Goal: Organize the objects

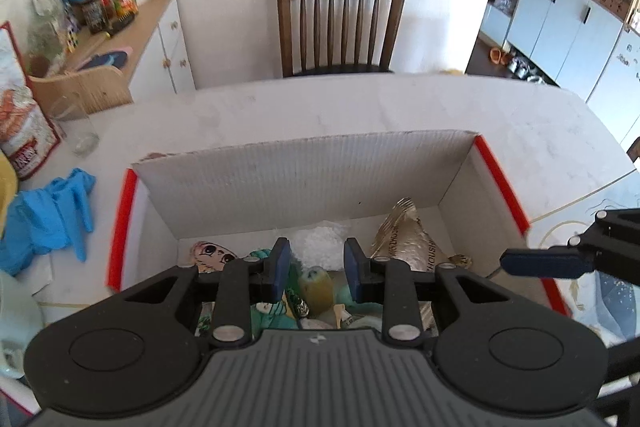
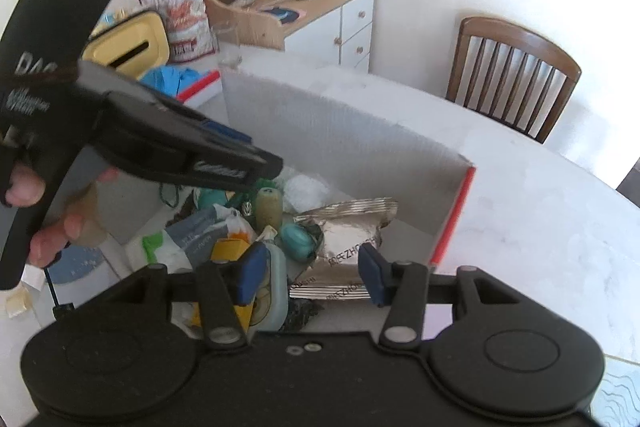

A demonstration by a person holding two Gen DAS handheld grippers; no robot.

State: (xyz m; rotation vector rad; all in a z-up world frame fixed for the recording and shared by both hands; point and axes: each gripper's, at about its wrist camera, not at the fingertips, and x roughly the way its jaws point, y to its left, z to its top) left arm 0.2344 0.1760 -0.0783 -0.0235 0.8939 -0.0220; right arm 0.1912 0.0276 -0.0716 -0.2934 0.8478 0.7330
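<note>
Two grippers — left gripper (image 1: 317,269), right gripper (image 2: 313,277) — both spread, empty, above one box (image 1: 304,179).

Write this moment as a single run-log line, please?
stage: over cardboard box | left gripper: jaws open, empty | right gripper: jaws open, empty | box: foil packet, small items | outside: blue gloves

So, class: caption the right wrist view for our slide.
Right gripper open over a cardboard box holding a silver packet.

one box (image 1: 304,183), one chair (image 1: 342,23), two grippers (one (image 1: 316,269), another (image 2: 312,277))
</note>
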